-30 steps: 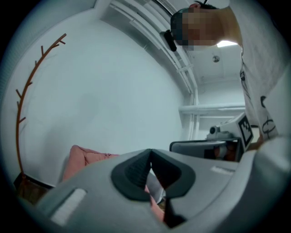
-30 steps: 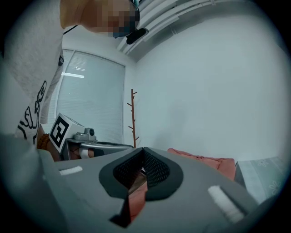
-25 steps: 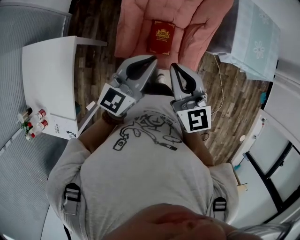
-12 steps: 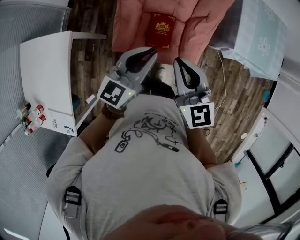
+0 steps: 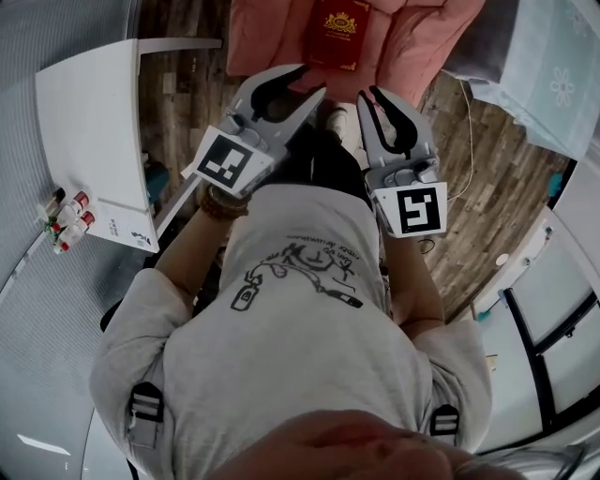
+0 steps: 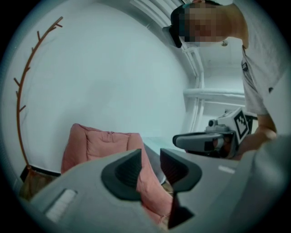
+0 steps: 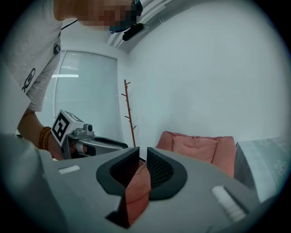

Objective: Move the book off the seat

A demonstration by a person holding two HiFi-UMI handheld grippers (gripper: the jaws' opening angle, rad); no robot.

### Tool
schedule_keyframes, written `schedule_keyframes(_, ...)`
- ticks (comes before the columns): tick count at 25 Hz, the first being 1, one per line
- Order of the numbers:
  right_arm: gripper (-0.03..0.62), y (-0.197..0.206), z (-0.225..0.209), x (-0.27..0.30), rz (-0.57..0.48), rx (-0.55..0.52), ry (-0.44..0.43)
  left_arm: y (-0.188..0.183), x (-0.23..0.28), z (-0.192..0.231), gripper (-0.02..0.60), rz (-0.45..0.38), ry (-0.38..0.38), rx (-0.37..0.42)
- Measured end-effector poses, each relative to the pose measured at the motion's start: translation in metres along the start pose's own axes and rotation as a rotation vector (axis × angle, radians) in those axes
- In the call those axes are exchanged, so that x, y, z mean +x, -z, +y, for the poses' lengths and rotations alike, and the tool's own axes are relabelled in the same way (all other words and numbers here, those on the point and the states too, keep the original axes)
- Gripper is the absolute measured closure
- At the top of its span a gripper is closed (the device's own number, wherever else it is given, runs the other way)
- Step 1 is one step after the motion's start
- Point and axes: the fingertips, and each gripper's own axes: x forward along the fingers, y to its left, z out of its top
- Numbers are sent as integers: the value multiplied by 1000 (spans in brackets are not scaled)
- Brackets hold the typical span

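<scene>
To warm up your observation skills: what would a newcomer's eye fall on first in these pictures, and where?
The red book lying on the pink seat at the top of the head view stands out first. Just below it, the left gripper and right gripper point toward it, their jaws having just been opening with nothing between them. A white table stands at the left.

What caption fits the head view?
Left gripper and right gripper, just opening, empty, face the book on the seat.

A living room: pink cushioned seat (image 5: 422, 42), wooden floor (image 5: 478, 178), coat stand (image 7: 130, 113)
</scene>
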Motion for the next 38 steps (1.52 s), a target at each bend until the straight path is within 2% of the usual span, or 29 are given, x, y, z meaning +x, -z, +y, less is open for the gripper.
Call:
schedule_keyframes(4,479,31,-13,13,35,13,2,31,12,13,453,41,2,-15)
schedule_keyframes(6,453,45,-17,19,49,20,8,48,16,19,430,57,3,-23)
schedule_keyframes(12,429,90,-37,38,92,27,19,94,35,37,396,88,-1,-62)
schedule_keyframes(21,365,183,-62,75,183,44,11,172,67,76,347,123,-13,-98)
schedule_keyframes(26,341,238,-79,97,204,92,-8,222,87,98,334,131,-15,-132)
schedule_keyframes(33,326,320,-101,124,260,112,-2,306,112,131,279,201,-19,-133)
schedule_keyframes(38,302,375,-122,141,305,135,17,358,130,152,226,222,-32,-175)
